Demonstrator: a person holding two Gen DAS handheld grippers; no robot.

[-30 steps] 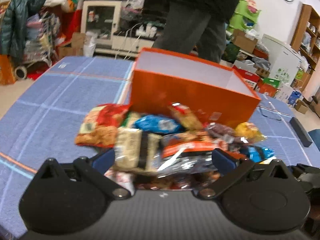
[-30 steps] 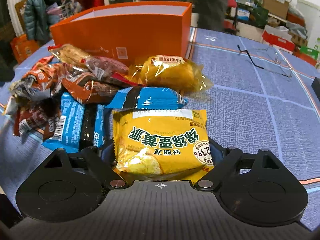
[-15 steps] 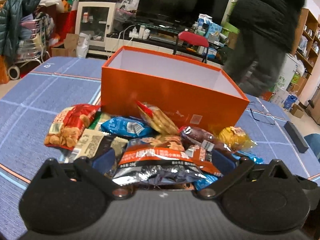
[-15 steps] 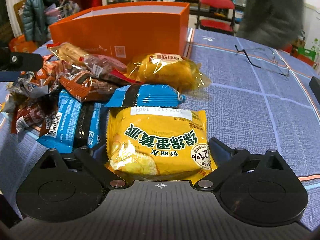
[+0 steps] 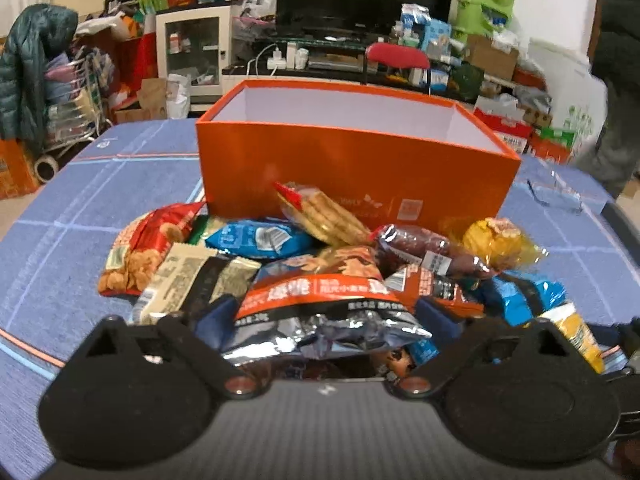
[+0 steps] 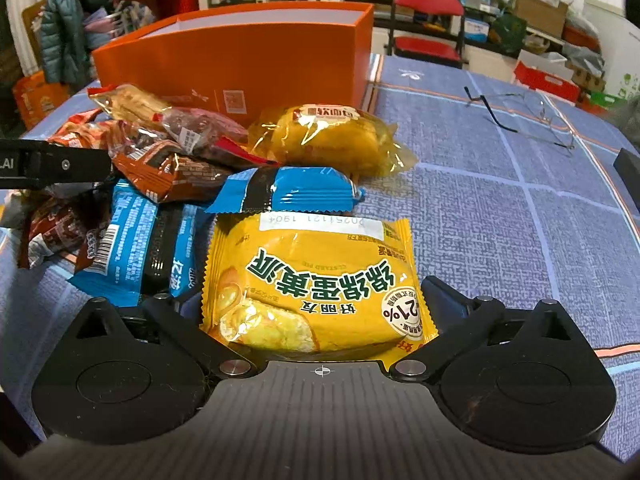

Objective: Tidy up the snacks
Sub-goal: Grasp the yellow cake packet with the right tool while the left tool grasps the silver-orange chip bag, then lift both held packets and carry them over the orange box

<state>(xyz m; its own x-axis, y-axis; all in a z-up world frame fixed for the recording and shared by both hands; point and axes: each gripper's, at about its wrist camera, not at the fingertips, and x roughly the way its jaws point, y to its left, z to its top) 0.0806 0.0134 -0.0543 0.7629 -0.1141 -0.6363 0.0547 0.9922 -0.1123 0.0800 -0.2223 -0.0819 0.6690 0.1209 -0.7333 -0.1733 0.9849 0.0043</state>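
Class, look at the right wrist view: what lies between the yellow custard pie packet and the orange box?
A blue wrapper, then a clear-wrapped yellow bun, between custard pie packet and orange box.

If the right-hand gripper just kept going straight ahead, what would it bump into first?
The right gripper already straddles the yellow custard pie packet. Pushed further, that packet would likely meet the blue wrapper next, then the clear-wrapped yellow cake. Depth is hard to judge.

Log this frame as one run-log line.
left gripper: around orange-silver snack bag | right gripper: around yellow custard pie pack | orange box: open, no snacks visible inside
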